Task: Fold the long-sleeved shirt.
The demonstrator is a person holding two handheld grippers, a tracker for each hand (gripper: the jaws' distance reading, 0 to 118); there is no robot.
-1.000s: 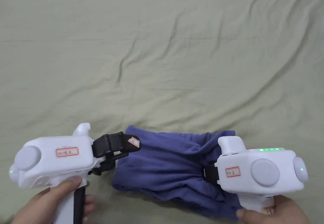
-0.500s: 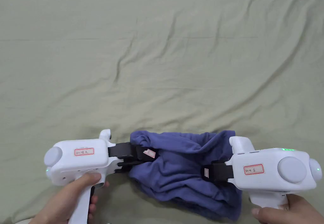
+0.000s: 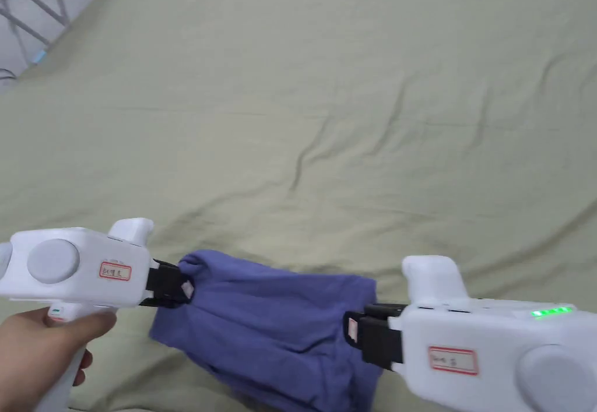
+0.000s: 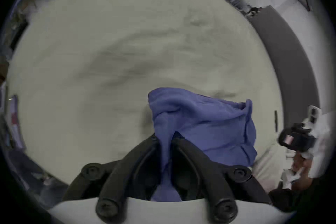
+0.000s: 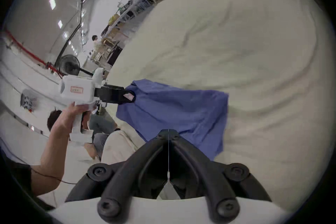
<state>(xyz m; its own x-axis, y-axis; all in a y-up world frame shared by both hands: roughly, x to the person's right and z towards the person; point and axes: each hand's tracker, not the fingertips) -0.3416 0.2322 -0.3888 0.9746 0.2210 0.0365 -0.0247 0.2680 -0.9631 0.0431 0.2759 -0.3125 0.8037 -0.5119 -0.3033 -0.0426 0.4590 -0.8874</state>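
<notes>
The blue shirt (image 3: 274, 326) is held bunched just above a wrinkled pale green sheet (image 3: 326, 110), near the sheet's close edge, with wide bare sheet beyond it and to both sides. A metal rack (image 3: 35, 5) is seen past the sheet's far left corner. The left gripper (image 3: 185, 289) is pointed inward, its jaws clenched on the shirt's left end, a fold of cloth being pinched between them. The right gripper (image 3: 351, 328) is pointed inward from the opposite side, jaws closed on the shirt's right edge. The left hand (image 3: 41, 355) is wrapped round its handle
</notes>
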